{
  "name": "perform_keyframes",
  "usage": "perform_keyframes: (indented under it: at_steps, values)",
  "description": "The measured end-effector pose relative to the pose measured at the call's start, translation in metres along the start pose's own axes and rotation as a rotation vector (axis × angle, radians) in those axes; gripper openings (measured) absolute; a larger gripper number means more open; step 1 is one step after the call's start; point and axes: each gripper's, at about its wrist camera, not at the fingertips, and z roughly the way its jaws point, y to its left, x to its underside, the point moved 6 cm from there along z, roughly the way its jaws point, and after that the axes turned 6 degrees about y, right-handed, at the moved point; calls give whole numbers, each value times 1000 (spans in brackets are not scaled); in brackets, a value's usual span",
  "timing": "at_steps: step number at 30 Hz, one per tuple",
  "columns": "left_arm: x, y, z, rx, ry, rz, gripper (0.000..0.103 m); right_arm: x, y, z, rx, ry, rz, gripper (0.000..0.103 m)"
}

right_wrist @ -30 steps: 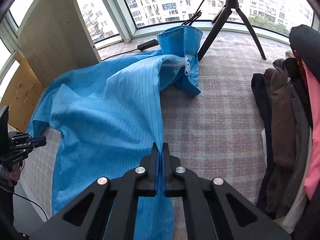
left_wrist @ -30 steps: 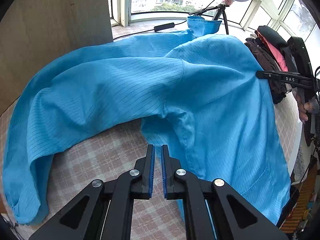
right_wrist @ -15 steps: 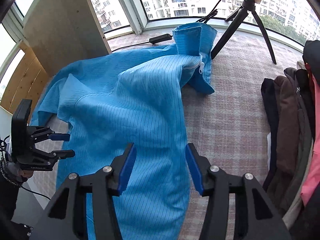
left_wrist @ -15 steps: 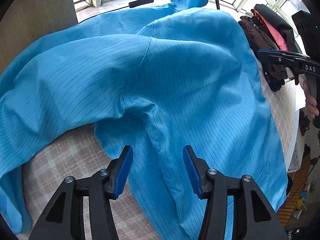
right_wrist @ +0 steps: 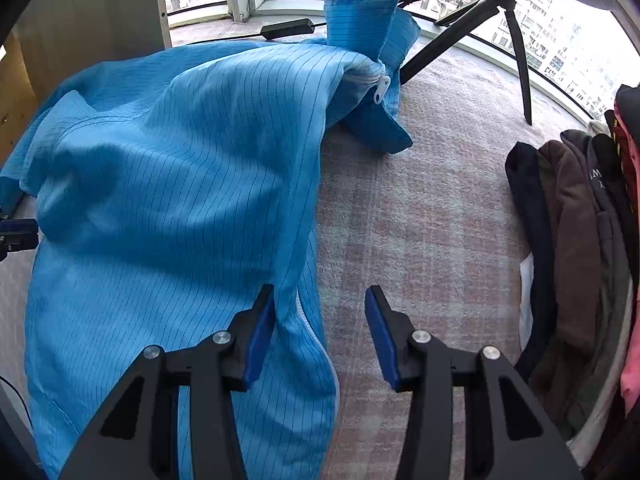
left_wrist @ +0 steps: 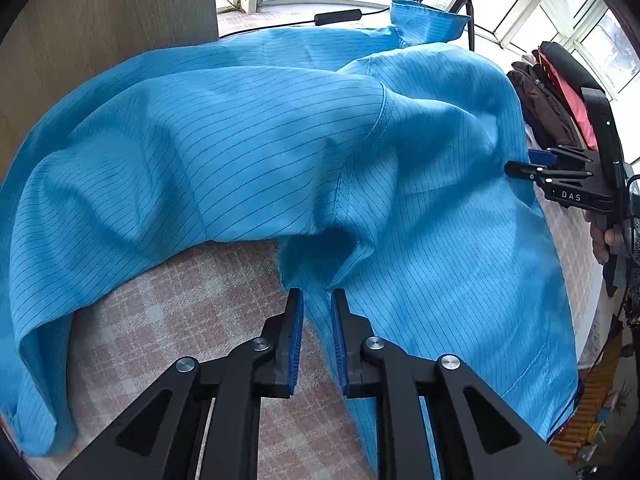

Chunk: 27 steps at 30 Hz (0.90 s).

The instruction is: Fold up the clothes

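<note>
A blue pinstriped jacket [left_wrist: 248, 152] lies spread over the checked tablecloth [left_wrist: 180, 312], one sleeve draped to the left. My left gripper [left_wrist: 317, 300] is nearly shut around a fold of the jacket's side edge below the armpit. In the right wrist view the jacket [right_wrist: 172, 200] lies left, its white zipper edge [right_wrist: 308, 320] between the fingers. My right gripper [right_wrist: 320, 312] is open over that zipper edge, holding nothing. It also shows in the left wrist view [left_wrist: 528, 164] at the jacket's right edge.
A pile of dark, brown and pink clothes [right_wrist: 580, 248] lies at the right. A black tripod [right_wrist: 492, 20] and a cable with a black box [right_wrist: 286, 29] stand by the window. A wooden panel [left_wrist: 100, 28] rises at the left.
My left gripper opened, then closed down on the jacket's side fold. My right gripper went from shut to wide open and let go of the zipper edge.
</note>
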Motion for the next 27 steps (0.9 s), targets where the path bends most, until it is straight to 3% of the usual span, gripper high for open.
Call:
perform_keyframes:
  at_steps: [3, 6, 8, 9, 11, 16, 20, 21, 23, 25, 27]
  values:
    - [27, -2, -36, 30, -17, 2, 23, 22, -10, -50, -93, -40, 12, 44]
    - [73, -15, -74, 8, -30, 48, 26, 65, -16, -107, -204, -87, 39, 45]
    - [106, -30, -92, 23, -33, 56, 35, 102, -16, -141, -263, -107, 54, 50]
    - [123, -39, -94, 47, -30, 41, 41, 125, -16, -149, -263, -111, 65, 58]
    - [158, -65, -83, 121, 14, 8, 42, 172, -15, -163, -262, -120, 87, 65]
    - [215, -115, -37, 190, 131, -30, 42, 266, 0, -111, -307, 8, 158, 65]
    - [222, -128, -10, 161, 160, -47, 38, 276, 14, -97, -288, 43, 107, 65]
    - [221, -130, -7, 160, 157, -40, 22, 278, 18, -93, -283, 51, 94, 65]
    - [221, -126, -9, 129, 145, -44, 7, 283, 26, -86, -273, 69, 69, 63]
    - [221, -114, -21, 83, 108, -64, 10, 287, 33, -78, -263, 86, 43, 63]
    - [228, -103, -21, 74, 128, -105, 15, 292, 40, -71, -254, 103, 17, 63]
